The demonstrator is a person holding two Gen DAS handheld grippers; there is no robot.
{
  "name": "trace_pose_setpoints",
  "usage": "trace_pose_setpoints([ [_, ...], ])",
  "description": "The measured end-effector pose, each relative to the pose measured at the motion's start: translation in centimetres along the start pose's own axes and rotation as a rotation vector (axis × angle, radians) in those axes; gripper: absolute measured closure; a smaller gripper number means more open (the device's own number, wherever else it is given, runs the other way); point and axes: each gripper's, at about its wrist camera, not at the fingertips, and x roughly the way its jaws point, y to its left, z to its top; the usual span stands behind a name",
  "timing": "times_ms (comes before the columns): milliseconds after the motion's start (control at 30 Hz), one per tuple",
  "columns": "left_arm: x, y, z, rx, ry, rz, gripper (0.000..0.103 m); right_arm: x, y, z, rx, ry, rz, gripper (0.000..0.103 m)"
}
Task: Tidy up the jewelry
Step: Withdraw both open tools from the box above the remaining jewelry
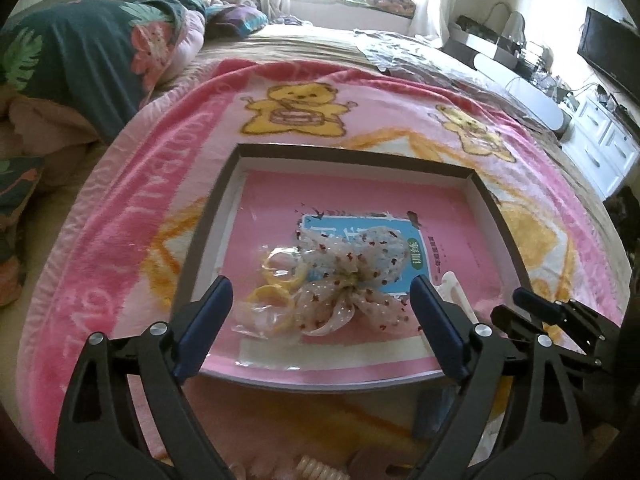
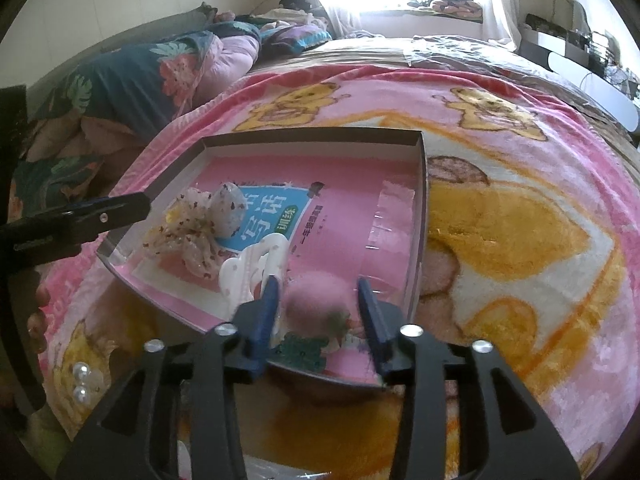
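A shallow dark-rimmed box (image 1: 352, 154) with a pink book as its floor lies on the bed. In it lie a dotted sheer bow (image 1: 348, 276) and yellow rings in a clear bag (image 1: 276, 284). My left gripper (image 1: 322, 320) is open above them, empty. In the right wrist view the box (image 2: 422, 200) also holds the bow (image 2: 200, 236) and a white hair clip (image 2: 248, 272). My right gripper (image 2: 320, 308) is open around a fuzzy pink strawberry clip (image 2: 316, 304) at the box's near edge; its blurred sides seem clear of the fingers. The left gripper's finger (image 2: 100, 210) shows at left.
A pink bear-print blanket (image 1: 160, 184) covers the bed. Pearl pieces (image 2: 82, 380) and a spiral hair tie (image 1: 320, 470) lie on the blanket near the box. A floral quilt (image 1: 80, 52) is heaped at left; white drawers (image 1: 600, 140) stand at right.
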Motion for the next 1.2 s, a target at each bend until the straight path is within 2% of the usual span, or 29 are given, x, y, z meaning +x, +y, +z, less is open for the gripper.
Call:
trace_pose_setpoints([
  [167,-1.1,0.3,-0.2,-0.010,-0.017,-0.008,0.019,-2.3,-0.2,-0.1,0.025,-0.050,-0.010,0.037],
  [233,-1.7,0.5,-0.3,-0.017,-0.028,-0.013,0.014,-3.3,-0.2,0.0,0.033,-0.076,-0.017,0.029],
  [300,-2.4,0.6,-0.4,-0.023,-0.039,-0.019,0.013,-4.7,-0.2,0.0,0.043,-0.114,-0.026,0.023],
  [367,-3.2,0.7,-0.5,-0.025,-0.048,-0.026,0.013,-6.0,-0.3,0.1,0.051,-0.143,-0.030,0.020],
  [433,-3.9,0.7,-0.6,-0.023,-0.056,-0.029,0.012,-7.2,-0.3,0.1,0.058,-0.168,-0.037,0.013],
  [800,-8.3,0.5,-0.8,0.012,-0.109,-0.060,0.010,-12.8,1.0,-0.3,0.044,-0.257,-0.064,0.013],
  [1200,-13.3,0.2,-1.7,0.034,-0.178,-0.093,0.009,-17.6,3.4,-1.2,0.000,-0.304,-0.075,0.012],
])
